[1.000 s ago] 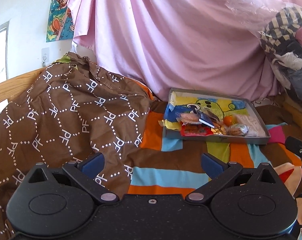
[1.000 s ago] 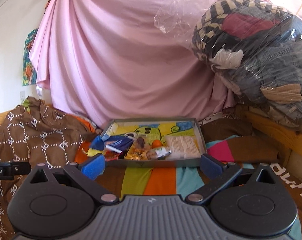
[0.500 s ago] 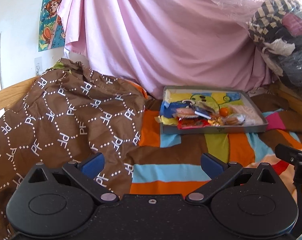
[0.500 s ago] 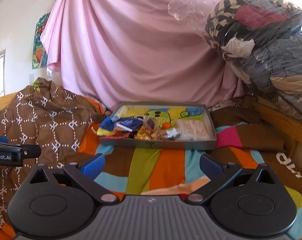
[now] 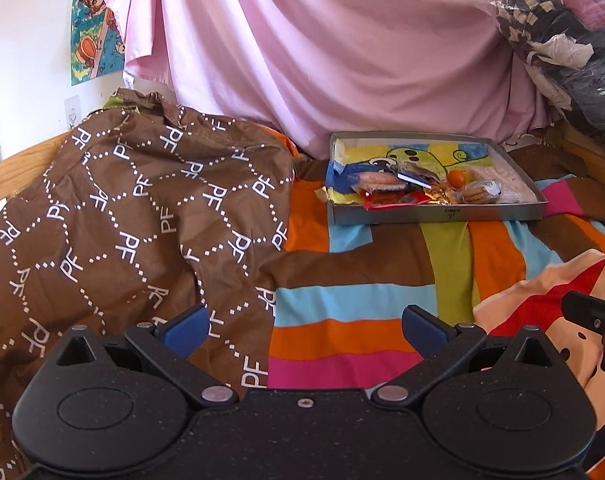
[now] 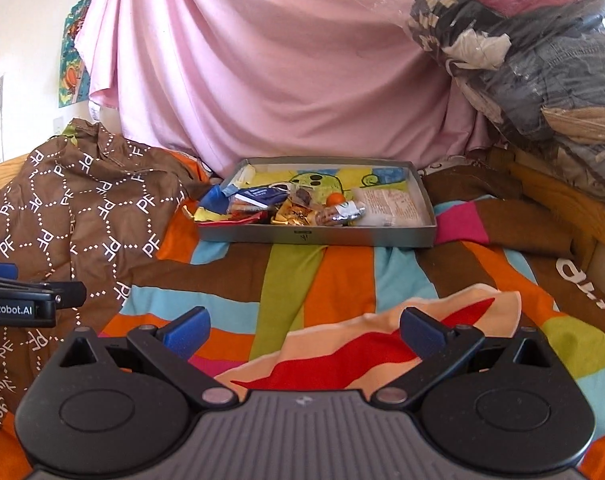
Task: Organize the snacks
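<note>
White "PF" letters repeat all over the brown cloth (image 5: pixel 134 216) heaped on the bed, and the side of the left gripper, seen from the right wrist view, carries a label ending "enRobot.AI". The wrappers in the tray are too small to read, as is the small mark on the tray's front wall.

The grey tray (image 6: pixel 314 236) sits ahead of both grippers, well apart from them, near the pink curtain (image 6: pixel 282 72). From the right gripper (image 6: pixel 305 330) it lies straight ahead; from the left gripper (image 5: pixel 305 327) it lies ahead and to the right. Inside it the snacks (image 6: pixel 286 208) are piled toward its left and front: a blue packet, gold and red wrappers, a small orange ball (image 6: pixel 336 199), a silver-wrapped piece, and a pale flat packet on the right. A cartoon drawing covers the tray's floor.

Both grippers are held low and level over the striped blanket (image 6: pixel 342 272), side by side, pointing toward the tray. Each has its blue-padded fingers spread wide with nothing between them. A plastic-wrapped bundle of clothes (image 6: pixel 534 64) is stacked far right of the right gripper.
</note>
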Tool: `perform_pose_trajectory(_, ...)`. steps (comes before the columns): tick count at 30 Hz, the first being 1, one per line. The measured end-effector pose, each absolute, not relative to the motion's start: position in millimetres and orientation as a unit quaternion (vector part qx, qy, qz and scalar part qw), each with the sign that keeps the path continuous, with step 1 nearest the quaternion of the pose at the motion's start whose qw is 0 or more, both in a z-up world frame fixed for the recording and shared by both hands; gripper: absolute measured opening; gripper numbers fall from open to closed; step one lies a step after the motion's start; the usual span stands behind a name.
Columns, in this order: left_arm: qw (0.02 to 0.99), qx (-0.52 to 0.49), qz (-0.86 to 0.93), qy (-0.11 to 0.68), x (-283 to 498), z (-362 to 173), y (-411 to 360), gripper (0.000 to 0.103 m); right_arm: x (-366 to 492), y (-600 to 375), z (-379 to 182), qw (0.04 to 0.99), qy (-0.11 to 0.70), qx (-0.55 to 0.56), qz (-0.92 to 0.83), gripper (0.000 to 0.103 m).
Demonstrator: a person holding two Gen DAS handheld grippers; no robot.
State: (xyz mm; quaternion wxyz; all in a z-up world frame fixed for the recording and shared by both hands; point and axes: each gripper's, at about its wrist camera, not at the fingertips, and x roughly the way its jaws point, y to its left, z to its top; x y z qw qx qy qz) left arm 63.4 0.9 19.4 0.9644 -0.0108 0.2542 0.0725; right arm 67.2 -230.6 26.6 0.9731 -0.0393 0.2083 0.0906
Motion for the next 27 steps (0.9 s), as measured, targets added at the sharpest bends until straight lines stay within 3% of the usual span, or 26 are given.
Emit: perform_pose_trajectory(27,0.97,-0.02,0.054,0.235,36.4,-9.0,7.0,0.102,58.5,-223.3,8.3,0.969,0.208,-0.073,0.112,0.103)
